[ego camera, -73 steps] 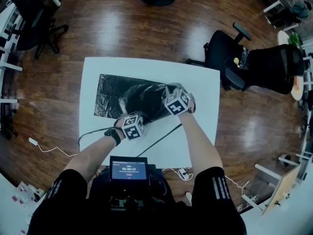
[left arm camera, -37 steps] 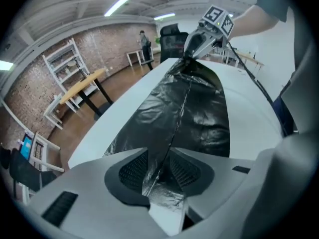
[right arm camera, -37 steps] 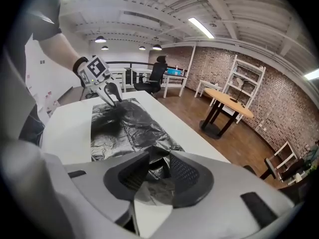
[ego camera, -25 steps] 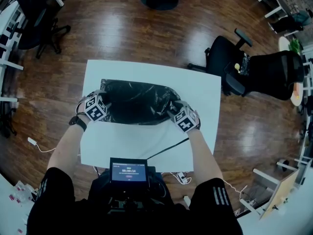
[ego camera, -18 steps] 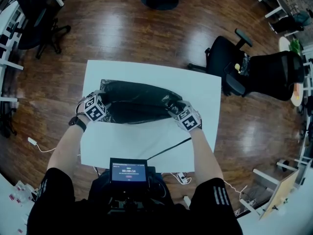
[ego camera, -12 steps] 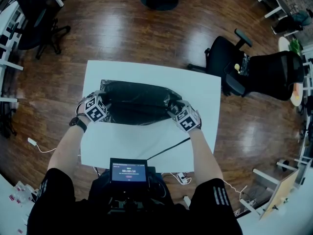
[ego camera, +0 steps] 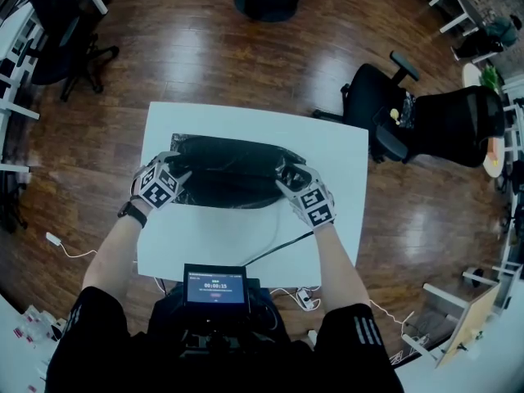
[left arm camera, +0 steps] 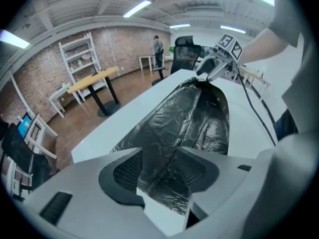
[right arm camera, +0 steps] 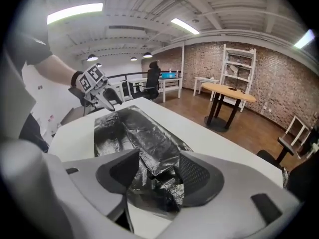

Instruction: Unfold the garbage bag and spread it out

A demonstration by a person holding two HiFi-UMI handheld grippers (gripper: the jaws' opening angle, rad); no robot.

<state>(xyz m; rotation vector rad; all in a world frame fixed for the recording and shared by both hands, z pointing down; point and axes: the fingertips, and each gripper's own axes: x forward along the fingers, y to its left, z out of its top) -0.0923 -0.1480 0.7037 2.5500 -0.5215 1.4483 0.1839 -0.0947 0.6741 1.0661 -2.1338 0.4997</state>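
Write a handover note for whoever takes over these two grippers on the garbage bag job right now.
Left gripper: jaws apart, bag film lying between them, not pinched.
Right gripper: jaws have just been opening; crumpled bag end sits between them, released.
Garbage bag: on the white table, stretched sideways between both grippers.
Done: pulled out lengthwise.
To do: it looks folded and wrinkled; open its width and flatten it.

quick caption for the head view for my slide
Crinkled black plastic garbage bag on a white square table, with left gripper and right gripper, its jaws just opened, at opposite ends.
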